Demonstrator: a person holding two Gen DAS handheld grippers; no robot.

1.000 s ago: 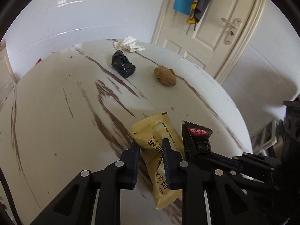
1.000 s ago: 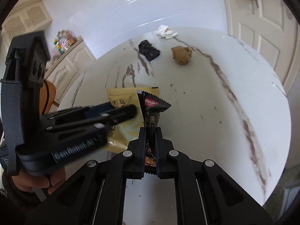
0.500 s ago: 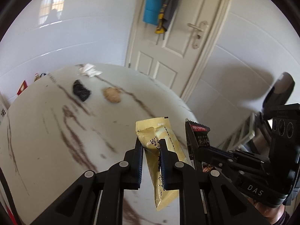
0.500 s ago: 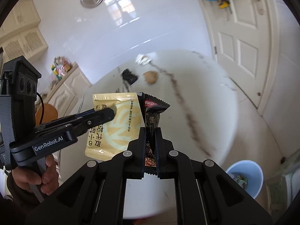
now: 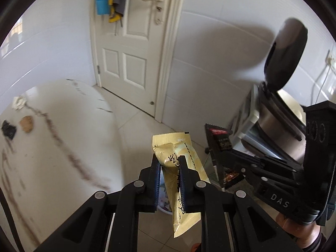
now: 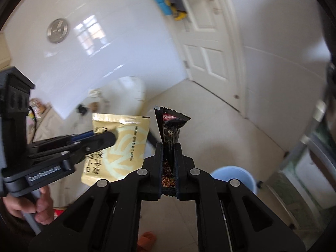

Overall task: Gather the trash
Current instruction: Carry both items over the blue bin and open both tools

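White floor tiles lay under both claws. Left claw (image 5: 169,166) clenched a yellow packet (image 5: 180,180) held upright between its fingers; right claw (image 6: 169,149) clenched a black packet (image 6: 171,132), above a blue bin (image 6: 237,178).

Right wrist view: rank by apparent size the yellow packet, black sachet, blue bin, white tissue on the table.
1. yellow packet, though nearness to the camera inflates it
2. blue bin, partly hidden, so unsure against the next
3. black sachet, partly inside the right hand-held gripper
4. white tissue, far and blurred
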